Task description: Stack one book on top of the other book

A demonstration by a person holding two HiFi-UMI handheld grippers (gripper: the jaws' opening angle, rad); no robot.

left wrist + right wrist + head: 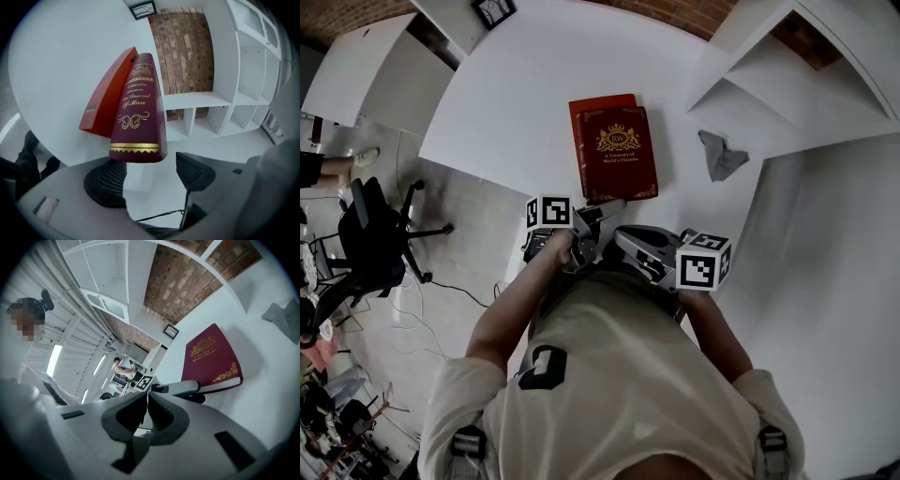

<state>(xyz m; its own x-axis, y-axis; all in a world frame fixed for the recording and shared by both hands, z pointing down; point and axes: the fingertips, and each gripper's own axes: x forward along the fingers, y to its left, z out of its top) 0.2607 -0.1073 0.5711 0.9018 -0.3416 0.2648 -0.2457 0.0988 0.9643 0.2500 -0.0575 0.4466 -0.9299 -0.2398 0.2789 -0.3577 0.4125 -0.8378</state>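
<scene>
A maroon book (pixel 619 155) with gold print lies on top of a red book (pixel 600 101) on the white table (pixel 516 103); only the red book's far and left edges stick out. My left gripper (pixel 612 203) is at the stack's near edge. In the left gripper view its jaws (pixel 150 176) stand open, and the maroon book's spine (pixel 140 108) and the red book (pixel 110 98) sit just beyond the pads, untouched. My right gripper (pixel 622 235) hangs back near the body, off the table. Its pads (pixel 147 411) meet with nothing between them, and it faces the maroon book (pixel 211 357).
A crumpled grey cloth (pixel 722 155) lies on the table right of the books. White shelving (pixel 787 66) stands at the back right, and a small framed picture (pixel 494 9) at the table's far edge. A black office chair (pixel 375 239) is on the floor at left.
</scene>
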